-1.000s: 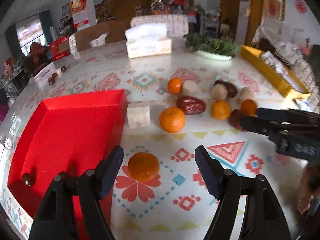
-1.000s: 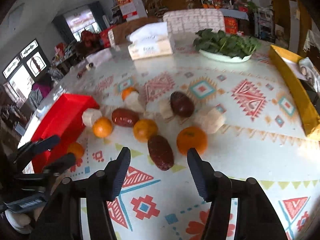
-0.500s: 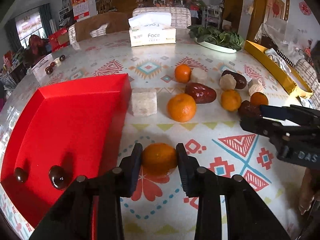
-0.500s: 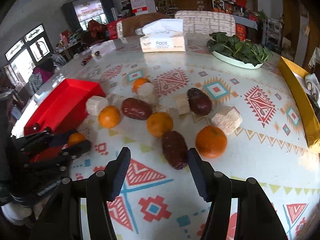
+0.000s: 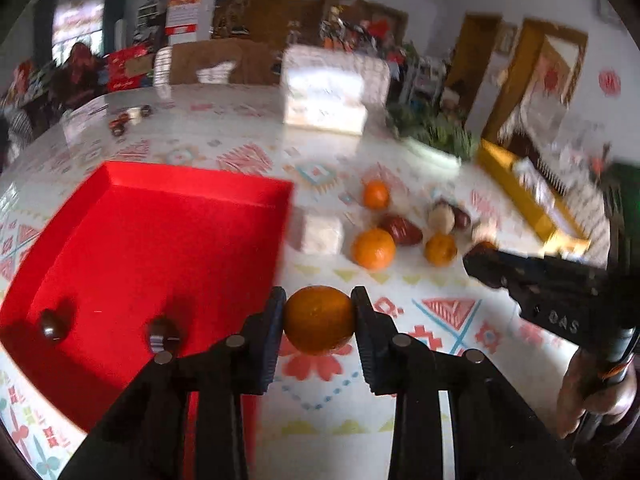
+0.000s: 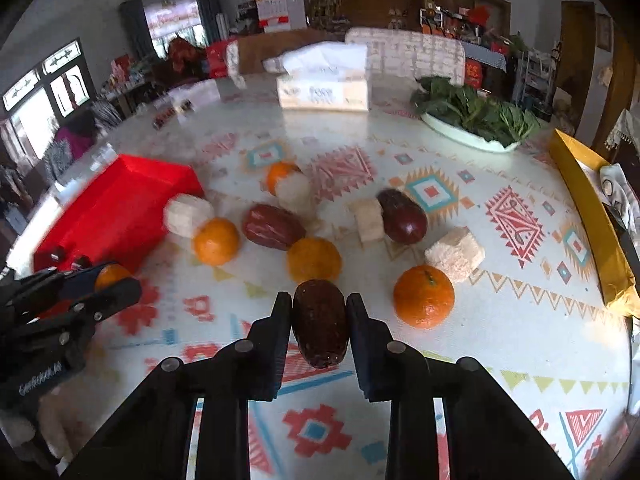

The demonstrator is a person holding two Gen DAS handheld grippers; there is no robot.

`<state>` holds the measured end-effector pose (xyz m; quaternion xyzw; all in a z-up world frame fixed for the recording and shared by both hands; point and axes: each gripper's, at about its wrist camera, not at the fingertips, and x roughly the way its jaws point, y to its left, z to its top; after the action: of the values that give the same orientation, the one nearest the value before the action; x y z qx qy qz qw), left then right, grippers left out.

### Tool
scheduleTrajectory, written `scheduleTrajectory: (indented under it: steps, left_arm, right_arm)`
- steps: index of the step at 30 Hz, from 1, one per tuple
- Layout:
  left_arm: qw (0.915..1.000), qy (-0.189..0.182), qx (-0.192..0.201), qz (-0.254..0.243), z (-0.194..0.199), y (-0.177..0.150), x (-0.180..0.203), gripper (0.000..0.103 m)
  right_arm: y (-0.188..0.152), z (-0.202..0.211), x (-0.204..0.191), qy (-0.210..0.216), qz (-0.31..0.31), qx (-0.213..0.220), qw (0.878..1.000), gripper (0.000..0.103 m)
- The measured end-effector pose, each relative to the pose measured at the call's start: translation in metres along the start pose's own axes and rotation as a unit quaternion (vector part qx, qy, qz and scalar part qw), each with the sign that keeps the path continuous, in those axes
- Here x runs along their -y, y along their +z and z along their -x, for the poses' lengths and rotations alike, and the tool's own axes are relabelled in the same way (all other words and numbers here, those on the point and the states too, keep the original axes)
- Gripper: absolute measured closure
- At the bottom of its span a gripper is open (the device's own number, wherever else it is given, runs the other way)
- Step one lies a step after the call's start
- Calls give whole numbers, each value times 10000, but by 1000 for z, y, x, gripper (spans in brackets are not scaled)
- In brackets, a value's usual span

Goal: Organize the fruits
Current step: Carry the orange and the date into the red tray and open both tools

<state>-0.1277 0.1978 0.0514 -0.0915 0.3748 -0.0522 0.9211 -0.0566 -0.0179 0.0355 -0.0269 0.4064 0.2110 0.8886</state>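
Two tongs, both loaded. Your left tongs (image 5: 319,322) have closed in over the last sec and now pinch a mandarin (image 5: 319,319) between both pads, just right of the red tray's (image 5: 140,248) near corner, above the patterned desk (image 5: 420,380). Your right tongs (image 6: 319,330) have just snapped in too, clamped on a dark red date (image 6: 319,322), well right of the red tray and just in front of the loose fruit pile. Inside the tray: 2 small dark fruits (image 5: 52,324) near its front edge. Right of the tray, on the desk: a pale puffed block (image 6: 188,214), several mandarins incl. one (image 6: 424,296) just right of the held date, 2 more dates (image 6: 272,226), other pale blocks. Far behind the tray: tissue box (image 6: 324,90), plate of greens (image 6: 472,120). Left-wrist view is motion-blurred.
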Motion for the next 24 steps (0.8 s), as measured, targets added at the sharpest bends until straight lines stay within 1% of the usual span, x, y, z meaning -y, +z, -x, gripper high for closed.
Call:
scheduleTrajectory:
  steps: [1, 2, 4, 5, 7, 10, 12, 16, 17, 19, 22, 24]
  left_arm:
    - [9999, 8, 72, 84, 6, 2, -6, 71]
    - [9994, 35, 201, 263, 17, 6, -20, 70]
    - [9983, 79, 320, 487, 28, 9, -40, 70]
    - [9971, 157, 384, 634, 34, 11, -54, 70]
    - [9949, 346, 446, 831, 39, 12, -76, 70]
    - [9920, 522, 447, 1055, 42, 9, -104, 70]
    - [9904, 659, 383, 1149, 40, 8, -118, 70]
    - [9890, 858, 142, 1200, 22, 7, -137, 70]
    - [9885, 867, 73, 1233, 16, 7, -141, 70]
    - [9884, 859, 15, 1255, 12, 6, -147, 70]
    - [9878, 872, -24, 1290, 6, 6, -150, 70]
    - [9870, 884, -23, 1343, 6, 5, -151, 70]
  right_arm:
    - [3, 4, -4, 72, 23, 38, 10000, 72]
    - [6, 10, -9, 215, 51, 90, 9997, 72]
    - [14, 17, -22, 572, 65, 137, 9982, 72]
    - [18, 18, -30, 843, 68, 101, 9964, 72]
    - [27, 15, -48, 1521, -4, -54, 9884, 72]
    - [39, 2, -72, 2194, -98, -279, 9752, 72]
    - [44, -8, -89, 2454, -133, -398, 9685, 72]
    - [56, -32, -131, 2368, 188, -570, 9697, 72]
    - [57, -40, -141, 2306, 263, -650, 9705, 72]
    - [59, -58, -160, 2036, 444, -741, 9752, 72]
    - [60, -80, -174, 1855, 543, -915, 9769, 72]
    - [60, -90, -172, 1762, 588, -959, 9779, 72]
